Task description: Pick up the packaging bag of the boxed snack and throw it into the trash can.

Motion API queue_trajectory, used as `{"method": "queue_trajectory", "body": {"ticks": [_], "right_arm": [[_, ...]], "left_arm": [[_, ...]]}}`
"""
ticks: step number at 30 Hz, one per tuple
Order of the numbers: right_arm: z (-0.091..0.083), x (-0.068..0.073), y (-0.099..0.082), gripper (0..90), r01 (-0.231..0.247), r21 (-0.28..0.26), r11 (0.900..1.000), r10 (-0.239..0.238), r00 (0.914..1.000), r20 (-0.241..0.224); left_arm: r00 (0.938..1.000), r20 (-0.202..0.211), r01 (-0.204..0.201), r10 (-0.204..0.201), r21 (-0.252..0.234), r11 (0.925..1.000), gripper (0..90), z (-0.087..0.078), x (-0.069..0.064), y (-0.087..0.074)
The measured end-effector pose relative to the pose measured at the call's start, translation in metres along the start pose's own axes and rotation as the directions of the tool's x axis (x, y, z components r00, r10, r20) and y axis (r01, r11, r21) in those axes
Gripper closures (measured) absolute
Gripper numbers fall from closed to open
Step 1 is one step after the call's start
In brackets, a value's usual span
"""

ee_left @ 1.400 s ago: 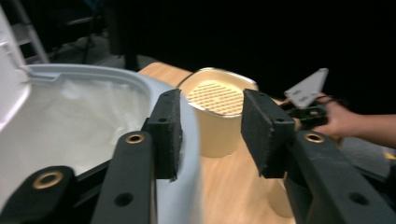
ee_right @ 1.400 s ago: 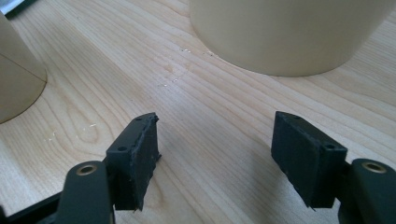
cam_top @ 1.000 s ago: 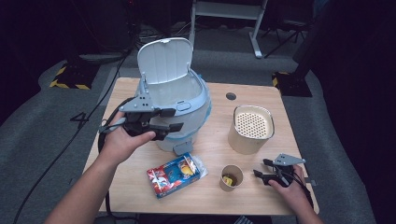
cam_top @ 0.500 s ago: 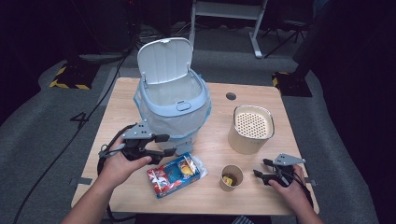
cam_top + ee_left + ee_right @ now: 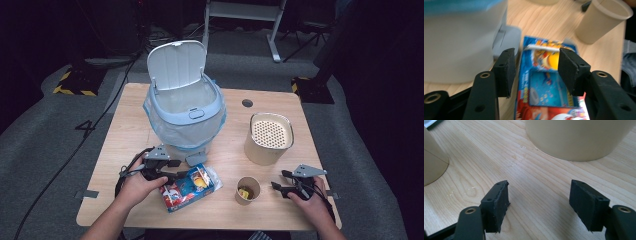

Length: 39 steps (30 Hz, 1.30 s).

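Open-lidded bin (image 5: pixel 186 107) with liner, perforated-top canister (image 5: pixel 268 138), paper cup (image 5: pixel 248 190), wooden table (image 5: pixel 120 145)

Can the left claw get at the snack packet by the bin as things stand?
Probably yes. The left claw is right over the snack packet, its jaws, just closing, apart on either side and not yet pressing. Nothing lies between; the bin and the paper cup stand clear beside it.

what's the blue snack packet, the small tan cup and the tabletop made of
The blue printed snack packet looks like glossy plastic film: it shines, with a crimped end seal. The small tan cup seems matte paper, judging by its thin rolled rim in the left gripper view. The table looks like pale wood or wood-grain laminate, smooth with visible grain.
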State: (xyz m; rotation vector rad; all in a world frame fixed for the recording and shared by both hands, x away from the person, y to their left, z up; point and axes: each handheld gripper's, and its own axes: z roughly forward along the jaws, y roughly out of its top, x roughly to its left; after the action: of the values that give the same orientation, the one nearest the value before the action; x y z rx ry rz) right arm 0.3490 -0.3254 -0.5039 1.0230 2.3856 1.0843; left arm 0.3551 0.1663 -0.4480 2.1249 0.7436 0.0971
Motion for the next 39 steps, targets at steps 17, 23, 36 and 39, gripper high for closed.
{"method": "queue_trajectory", "body": {"ticks": [17, 23, 36, 39], "right_arm": [[0.0, 0.0, 0.0, 32.0, 0.0, 0.0, 1.0, 0.0, 1.0, 0.0], [0.0, 0.0, 0.0, 32.0, 0.0, 0.0, 1.0, 0.0, 1.0, 0.0], [0.0, 0.0, 0.0, 32.0, 0.0, 0.0, 1.0, 0.0, 1.0, 0.0], [0.0, 0.0, 0.0, 32.0, 0.0, 0.0, 1.0, 0.0, 1.0, 0.0]], "left_arm": [[0.9987, -0.011, 0.051, -0.05, 0.122, 0.9912, 58.0, 0.028, 0.014, -0.017], [0.9985, 0.005, 0.053, -0.055, 0.16, 0.9857, 66.7, 0.034, 0.011, -0.017], [0.9999, -0.007, 0.009, -0.009, 0.118, 0.993, 75.0, 0.023, 0.003, -0.01], [1.0, -0.003, -0.009, 0.009, 0.087, 0.9961, 74.9, 0.018, 0.0, -0.006]]}}
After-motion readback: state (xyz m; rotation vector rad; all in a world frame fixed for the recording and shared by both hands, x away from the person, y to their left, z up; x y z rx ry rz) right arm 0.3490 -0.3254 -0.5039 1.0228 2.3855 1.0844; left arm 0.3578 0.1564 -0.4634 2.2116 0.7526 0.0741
